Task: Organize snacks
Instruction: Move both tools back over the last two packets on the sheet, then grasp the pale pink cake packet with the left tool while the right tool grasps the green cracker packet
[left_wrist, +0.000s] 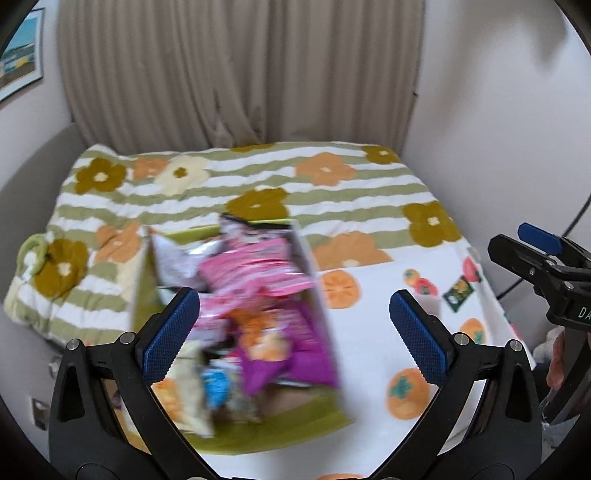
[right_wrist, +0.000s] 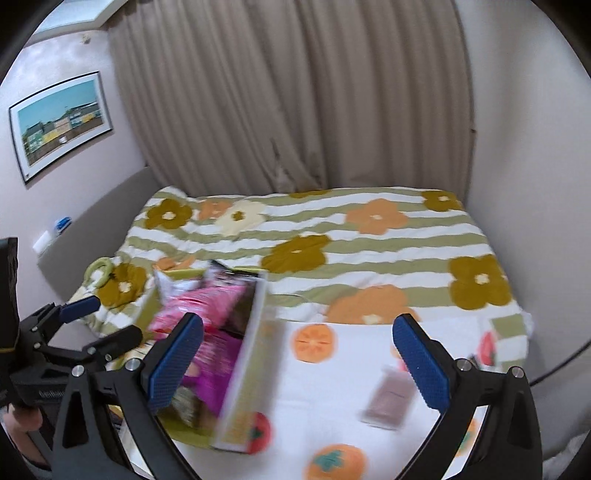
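Nearest the left wrist camera, the left gripper (left_wrist: 294, 332) hangs above the bed with its blue-padded fingers (left_wrist: 171, 334) spread wide and nothing between them. Just beyond it a green cardboard box (left_wrist: 314, 415) lies on the white fruit-print sheet (left_wrist: 373, 354), packed with snack packets: a purple packet (left_wrist: 295, 354) toward the near end, a pink packet (left_wrist: 255, 271) behind it, and a silver packet (left_wrist: 173, 258) at the far left corner. The box is blurred.

The right gripper (right_wrist: 298, 363) is likewise wide open and empty, over the sheet to the right of the box. A small mauve packet (right_wrist: 388, 402) lies loose on the sheet, well apart from the box. Farther back lie the striped floral blanket (right_wrist: 332, 229), then beige curtains (right_wrist: 288, 92).
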